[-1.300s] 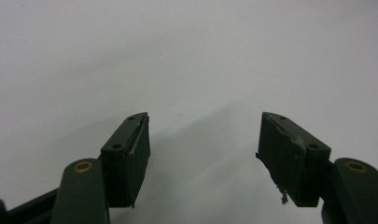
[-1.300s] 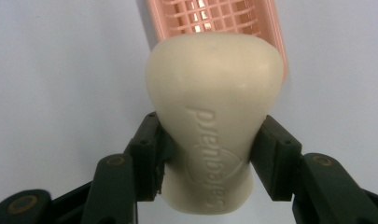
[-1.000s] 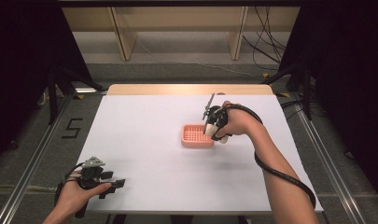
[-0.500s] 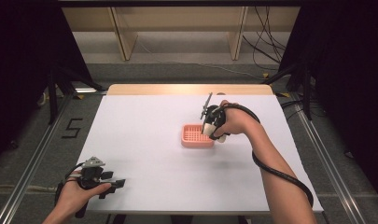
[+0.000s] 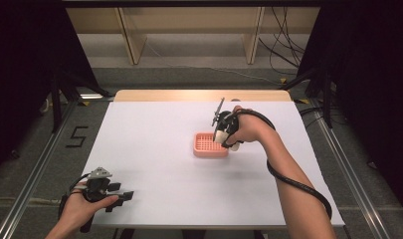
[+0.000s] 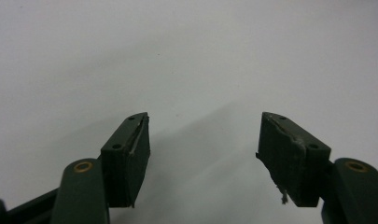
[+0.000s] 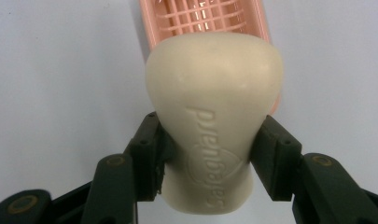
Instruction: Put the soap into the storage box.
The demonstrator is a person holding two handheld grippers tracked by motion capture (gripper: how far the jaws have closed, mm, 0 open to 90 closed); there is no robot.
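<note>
Held a touch nearer the person than half a second ago, now above the right rim of the pink tray rather than its far right corner. Cream soap bar (image 7: 213, 116), stamped "Safeguard", pinched across its narrow waist by the fingers (image 7: 147, 161) of the right gripper (image 5: 223, 137). Long axis in line with the fingers in the right gripper view, broad rounded end pointing away from the camera and down toward the tray; in the high view, bar (image 5: 220, 136) near upright, tilted slightly.

Directly beneath and beyond: pink slotted soap tray (image 7: 203, 18), grid floor visible past the bar's far end; in the high view, tray (image 5: 209, 145) right of the worktop's centre, long side running left-right. Bar overlapping the tray's right edge, contact not discernible.

Left gripper (image 5: 120, 197) at the near left corner of the white worktop (image 5: 154, 149), held in a hand (image 5: 77, 211), fingers (image 6: 126, 156) spread wide over bare surface, unchanged in place. Well apart from the tray.
</note>
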